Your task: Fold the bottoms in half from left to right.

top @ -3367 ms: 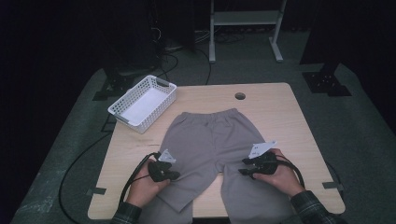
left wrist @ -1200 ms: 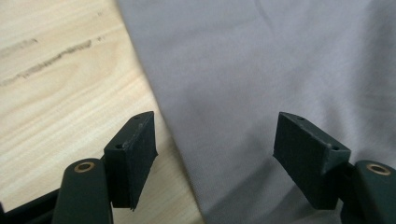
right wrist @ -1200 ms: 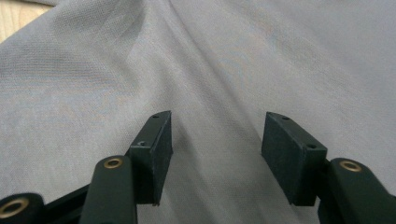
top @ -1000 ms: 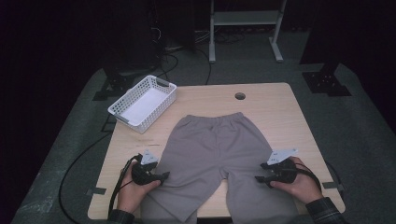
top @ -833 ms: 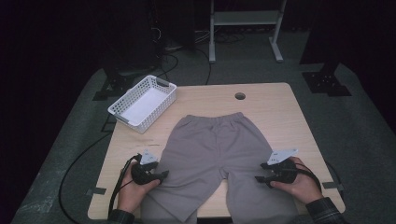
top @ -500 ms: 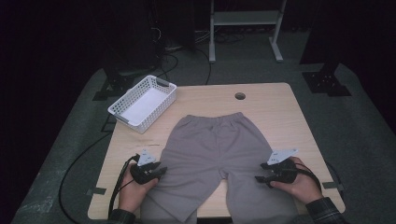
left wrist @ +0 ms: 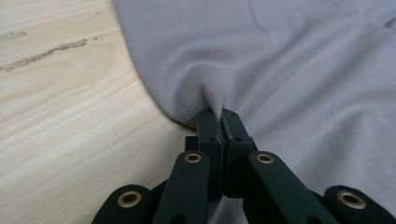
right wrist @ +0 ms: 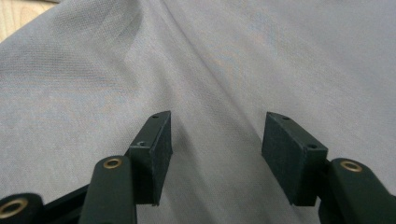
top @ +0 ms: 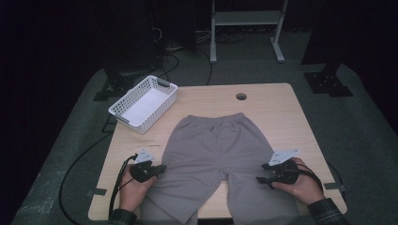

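Note:
Grey shorts [top: 217, 154] lie flat on the wooden table [top: 272, 105], waistband away from the person. My left gripper [top: 162, 167] is at the outer edge of the left leg. Its jaws have just been closing and now pinch a fold of the grey fabric [left wrist: 205, 95], which puckers up between the pads. My right gripper [top: 259, 178] rests over the right leg of the shorts. In the right gripper view its jaws stand apart above the smooth cloth [right wrist: 219, 65] with nothing gripped between them.
A white plastic basket [top: 143, 103] sits at the table's far left corner. A round cable hole [top: 241, 96] is near the far edge. Cables trail off the table's left side onto the dark floor.
The left gripper's jaws have closed on the edge of the shorts' left leg. Both hands have stayed where they were.

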A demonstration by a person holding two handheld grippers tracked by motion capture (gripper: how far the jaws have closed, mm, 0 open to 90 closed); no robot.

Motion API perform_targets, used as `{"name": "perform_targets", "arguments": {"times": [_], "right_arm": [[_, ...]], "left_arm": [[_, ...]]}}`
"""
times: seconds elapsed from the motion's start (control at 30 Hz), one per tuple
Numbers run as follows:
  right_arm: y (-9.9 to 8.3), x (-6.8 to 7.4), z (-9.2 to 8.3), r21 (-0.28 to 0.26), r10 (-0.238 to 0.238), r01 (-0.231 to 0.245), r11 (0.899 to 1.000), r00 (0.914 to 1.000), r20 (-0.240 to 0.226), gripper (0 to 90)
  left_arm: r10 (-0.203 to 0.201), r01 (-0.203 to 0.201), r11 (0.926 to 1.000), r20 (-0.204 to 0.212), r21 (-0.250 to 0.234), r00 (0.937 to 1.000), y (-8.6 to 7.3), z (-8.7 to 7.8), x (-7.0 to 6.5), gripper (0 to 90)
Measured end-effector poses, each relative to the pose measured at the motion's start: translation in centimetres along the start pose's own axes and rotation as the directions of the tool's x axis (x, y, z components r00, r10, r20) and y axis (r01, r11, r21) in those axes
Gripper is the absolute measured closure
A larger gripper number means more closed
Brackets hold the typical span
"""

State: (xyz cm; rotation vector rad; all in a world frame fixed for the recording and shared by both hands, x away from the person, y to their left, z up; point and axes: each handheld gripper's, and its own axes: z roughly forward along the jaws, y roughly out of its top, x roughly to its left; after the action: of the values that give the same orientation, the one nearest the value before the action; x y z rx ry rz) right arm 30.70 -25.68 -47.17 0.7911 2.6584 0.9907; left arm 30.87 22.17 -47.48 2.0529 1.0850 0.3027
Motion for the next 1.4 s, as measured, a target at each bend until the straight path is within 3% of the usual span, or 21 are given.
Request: {"name": "perform_targets", "arguments": {"times": [0.33,0.63,0.93,1.13,1.4], "right_arm": [[0.0,0.0,0.0,0.0,0.001,-0.001,1.0,1.0,0.0,41.2],[0.0,0.0,0.0,0.001,0.001,-0.001,1.0,1.0,0.0,40.9],[0.0,0.0,0.0,0.005,0.002,-0.002,1.0,1.0,0.001,40.9],[0.1,0.0,0.0,0.007,0.003,-0.003,1.0,1.0,0.002,40.7],[0.1,0.0,0.0,0.007,0.003,-0.003,1.0,1.0,0.002,40.7]], "left_arm": [[0.005,0.002,0.9947,0.065,-0.103,0.9979,1.3,-1.1,-1.0,88.3],[0.032,-0.004,0.9839,0.155,-0.179,0.9874,3.3,-0.9,-2.5,88.3],[0.073,-0.015,0.9745,0.254,-0.224,0.9645,5.5,0.0,-4.9,88.3],[0.108,-0.036,0.9709,0.299,-0.237,0.9481,7.2,1.4,-6.8,88.3],[0.14,-0.052,0.9686,0.362,-0.243,0.9217,9.4,3.7,-9.6,88.3]]}}
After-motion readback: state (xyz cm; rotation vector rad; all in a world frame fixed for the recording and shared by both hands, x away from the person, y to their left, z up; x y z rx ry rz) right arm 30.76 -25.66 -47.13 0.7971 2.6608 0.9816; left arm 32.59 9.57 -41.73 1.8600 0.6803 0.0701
